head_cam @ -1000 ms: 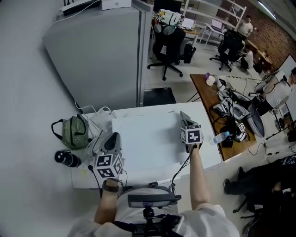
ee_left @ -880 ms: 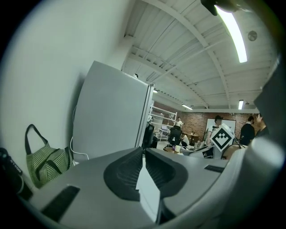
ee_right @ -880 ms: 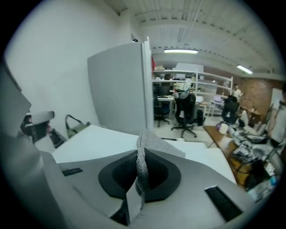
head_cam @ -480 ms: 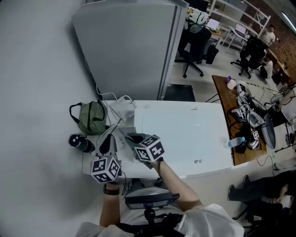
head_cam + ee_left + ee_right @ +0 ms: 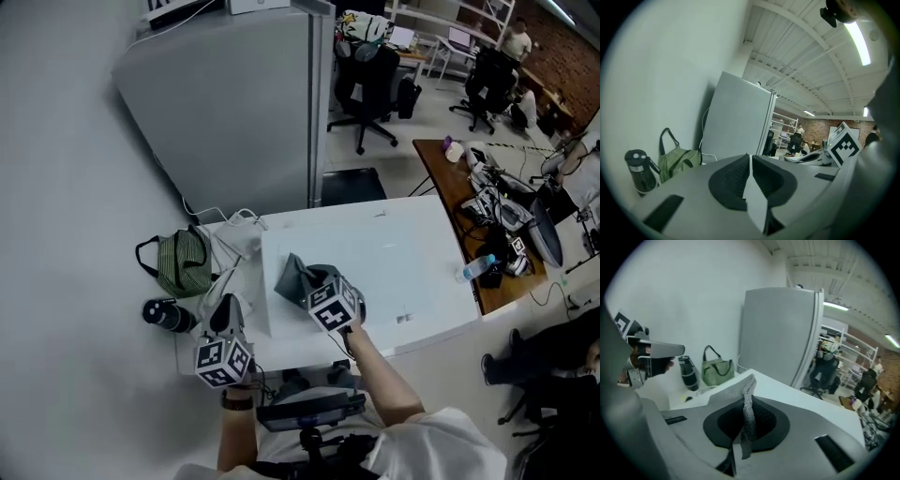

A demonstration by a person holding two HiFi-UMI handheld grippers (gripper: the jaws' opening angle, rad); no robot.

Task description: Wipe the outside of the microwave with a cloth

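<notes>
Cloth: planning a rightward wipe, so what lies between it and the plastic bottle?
Nothing but the microwave's white top, bare along that stretch from cloth to bottle; the head view shows it.

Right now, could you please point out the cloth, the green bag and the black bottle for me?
cloth (image 5: 291,278): head view, middle of its grey fold.
green bag (image 5: 184,264): head view, its striped side.
black bottle (image 5: 169,317): head view, its body.

The right tongs (image 5: 744,414) pinch a grey cloth (image 5: 749,386), with the white microwave (image 5: 799,391) and a green bag (image 5: 717,371) beyond.
</notes>
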